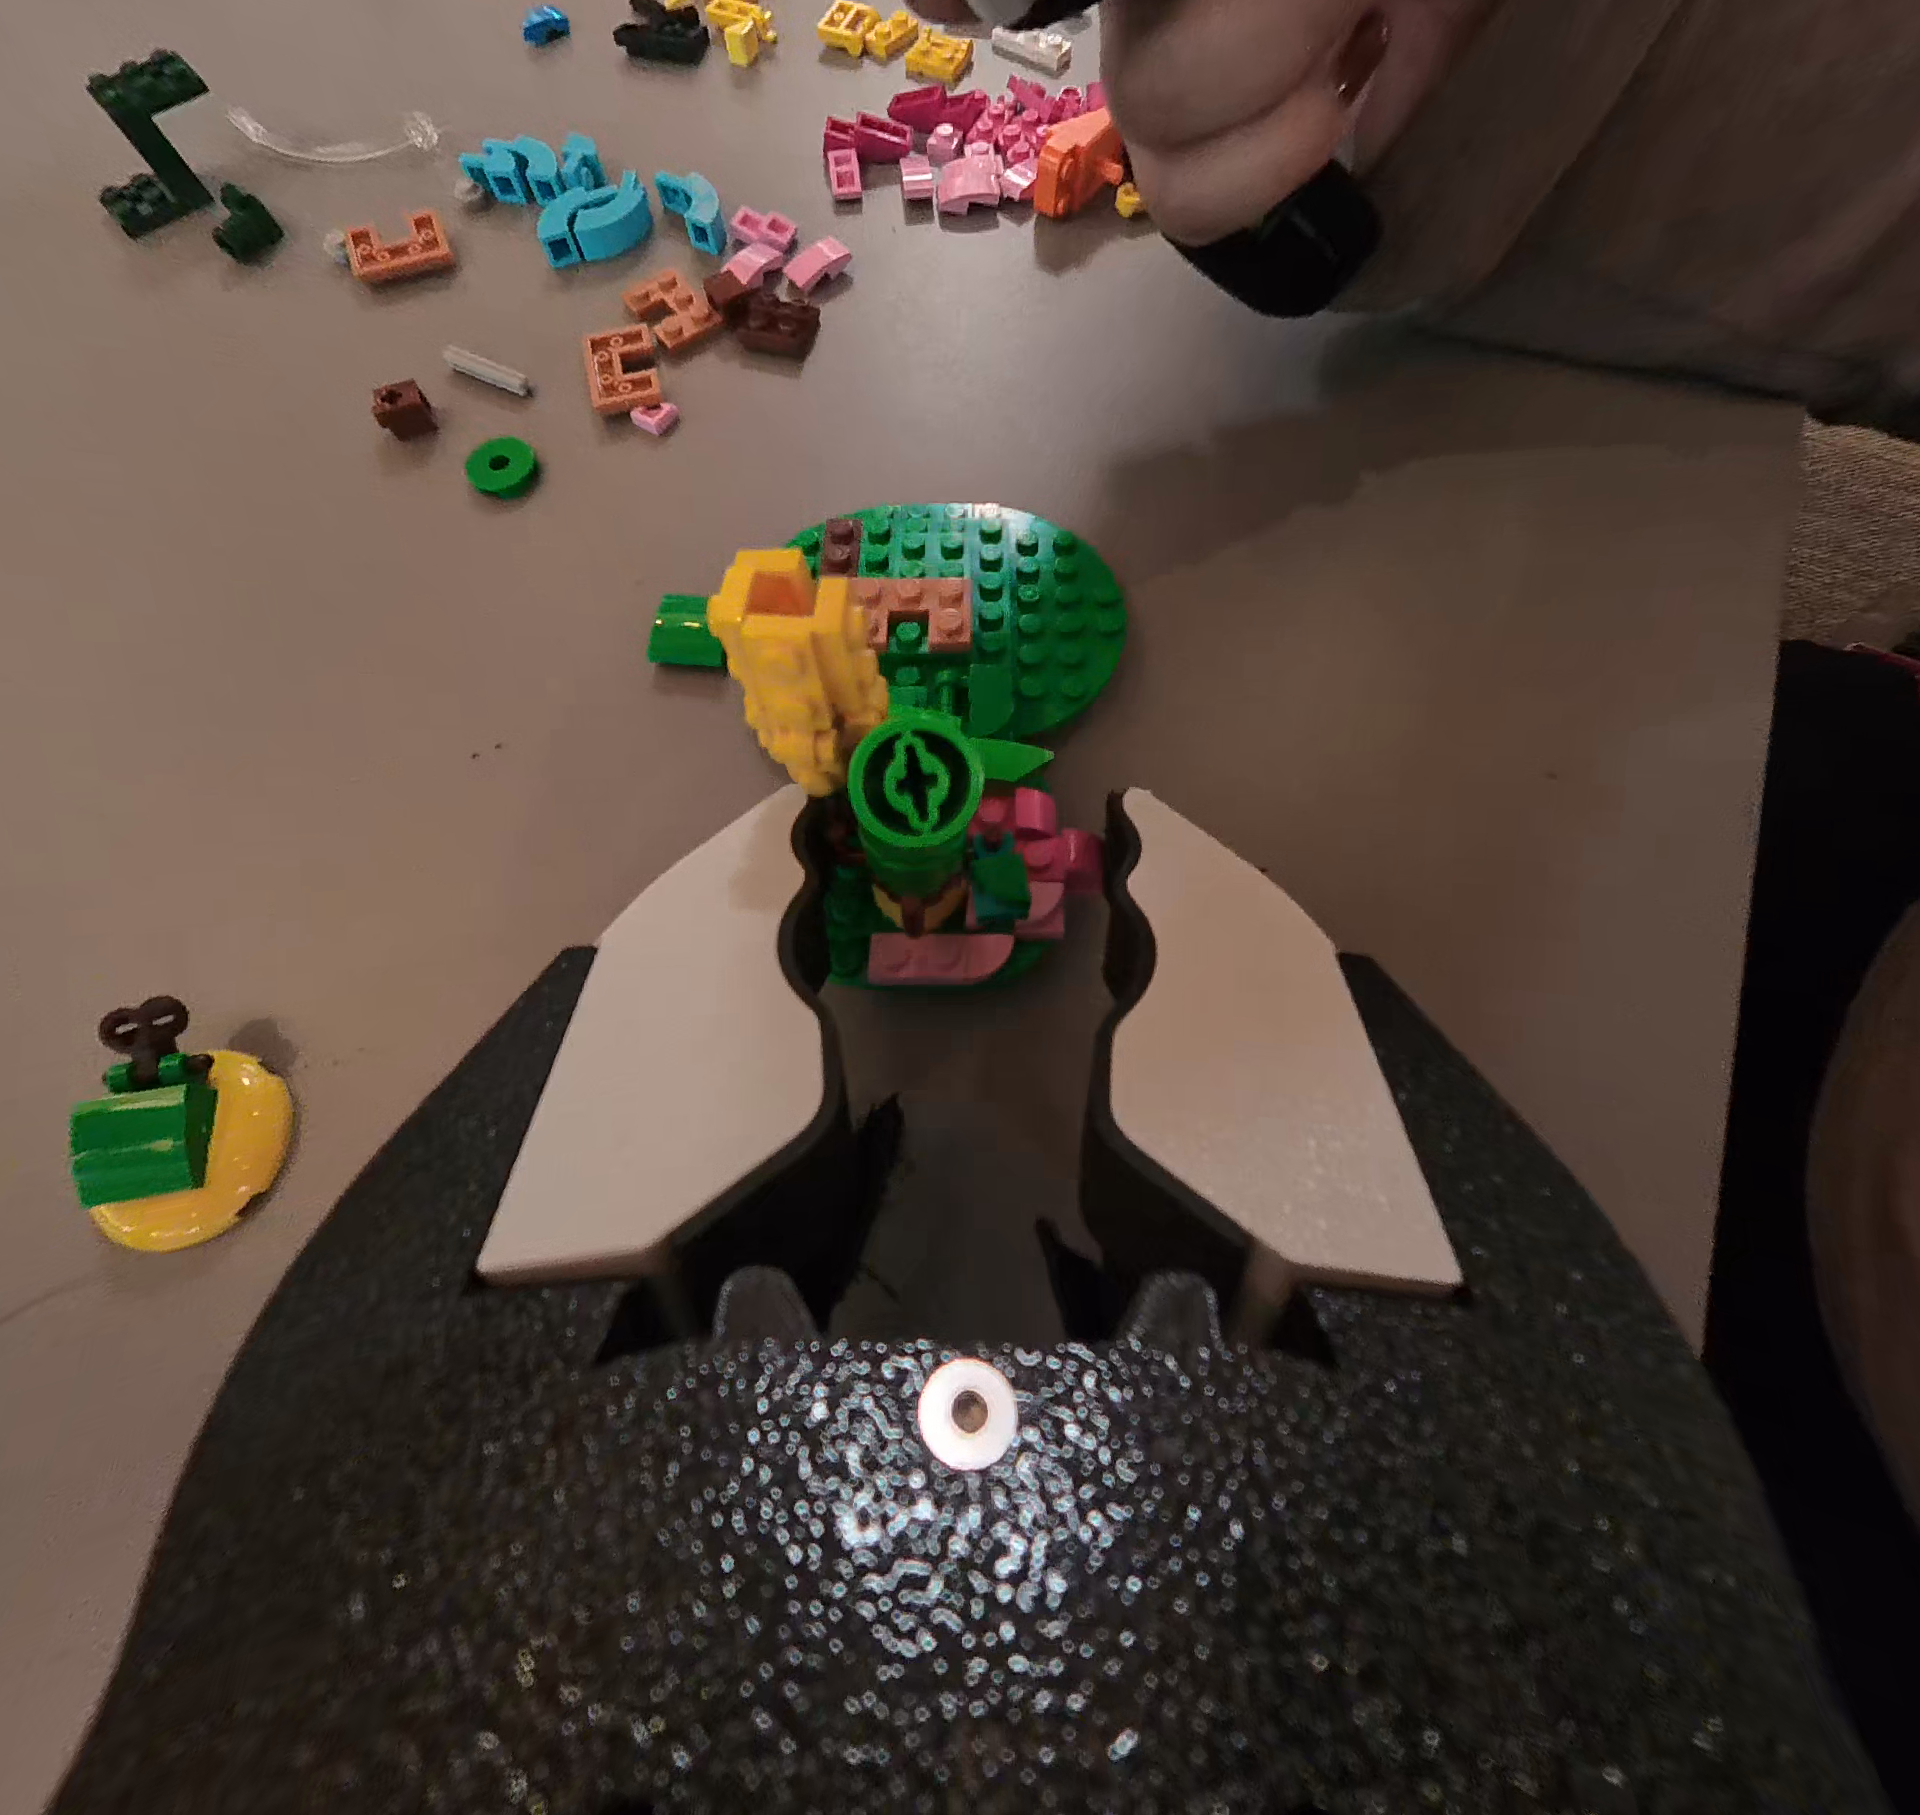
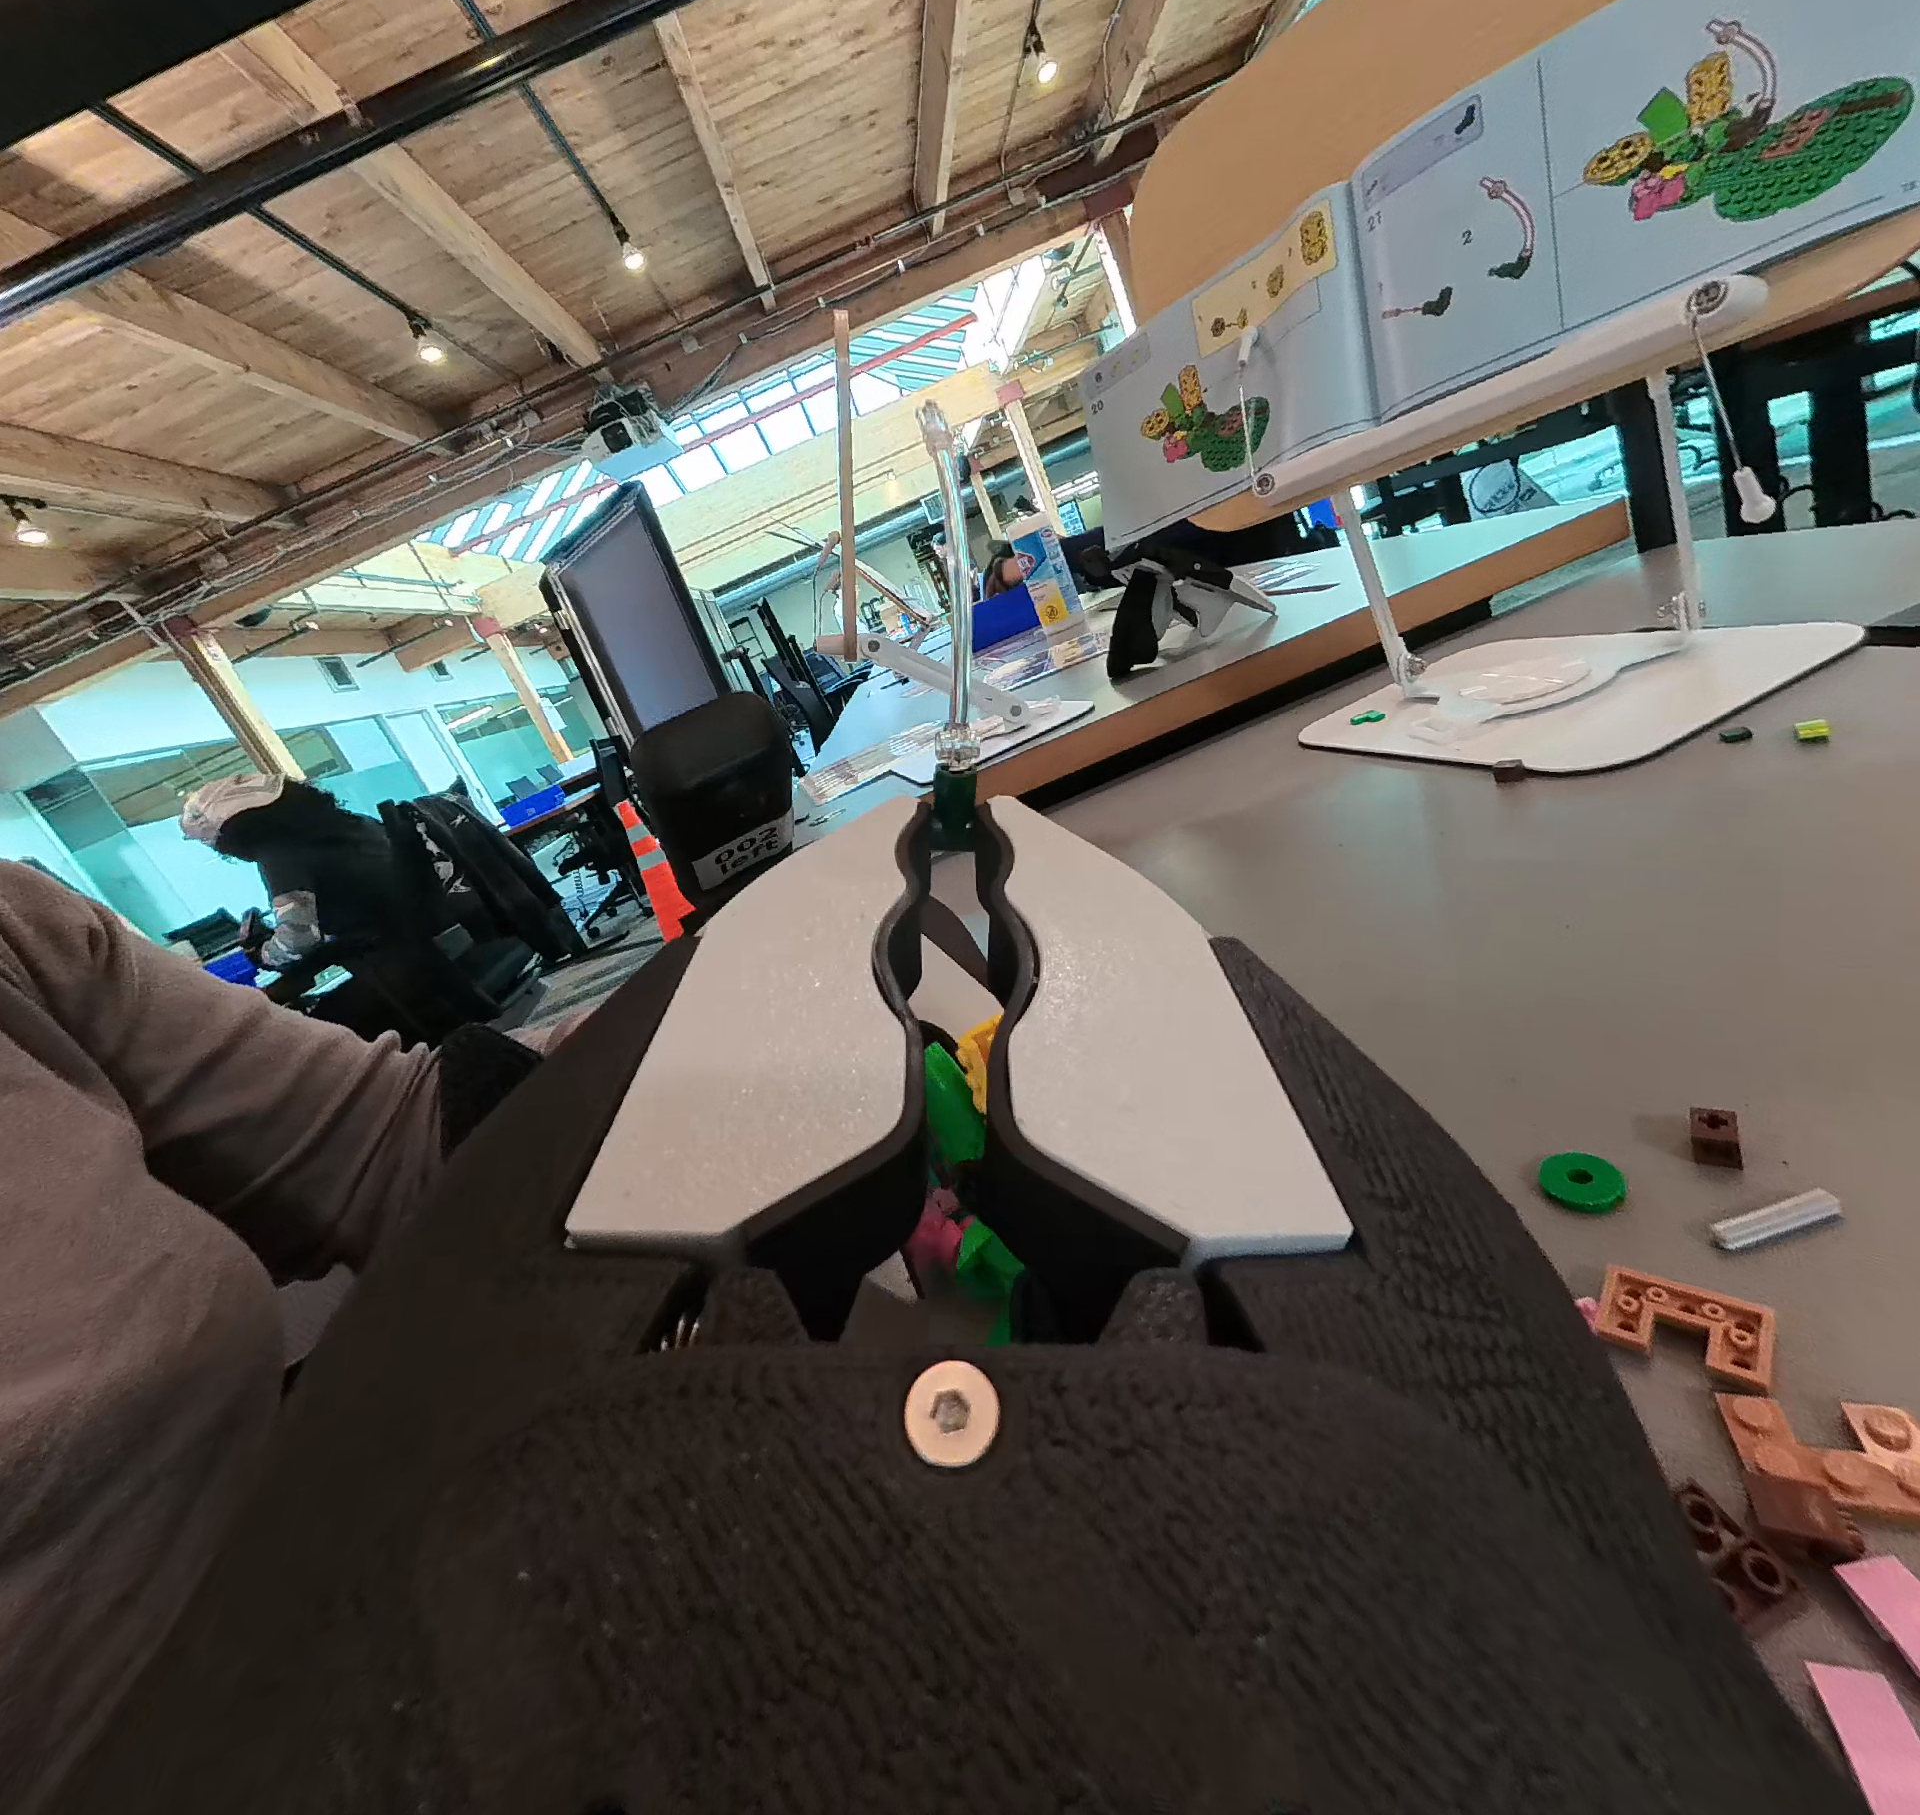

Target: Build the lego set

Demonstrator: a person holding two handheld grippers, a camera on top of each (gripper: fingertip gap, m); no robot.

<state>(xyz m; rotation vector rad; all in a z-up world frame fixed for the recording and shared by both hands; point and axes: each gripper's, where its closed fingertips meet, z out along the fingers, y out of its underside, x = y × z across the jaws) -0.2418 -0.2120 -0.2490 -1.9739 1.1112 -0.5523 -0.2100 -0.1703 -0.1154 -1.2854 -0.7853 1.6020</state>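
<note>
The lego build (image 1: 914,778) stands on a round green plate (image 1: 1049,612) on the grey table, with a yellow tower, a green cylinder and pink flower pieces. My left gripper (image 1: 956,830) is closed in on the build's near part, with a pad against each side. My right gripper (image 2: 954,825) is shut on a small dark green piece (image 2: 951,809) with a clear curved tube (image 2: 951,570) rising from it, held in the air above the build (image 2: 956,1121). The hand on the right gripper (image 1: 1195,103) shows at the top of the left wrist view.
Loose bricks lie across the far table: blue (image 1: 582,196), pink (image 1: 966,155), yellow (image 1: 894,30), tan (image 1: 400,248), dark green (image 1: 156,144). A green ring (image 1: 502,466) and a yellow-green subassembly (image 1: 177,1142) lie on the left. An instruction booklet on a white stand (image 2: 1455,311) is at the back right. The table edge (image 1: 1766,830) runs along the right.
</note>
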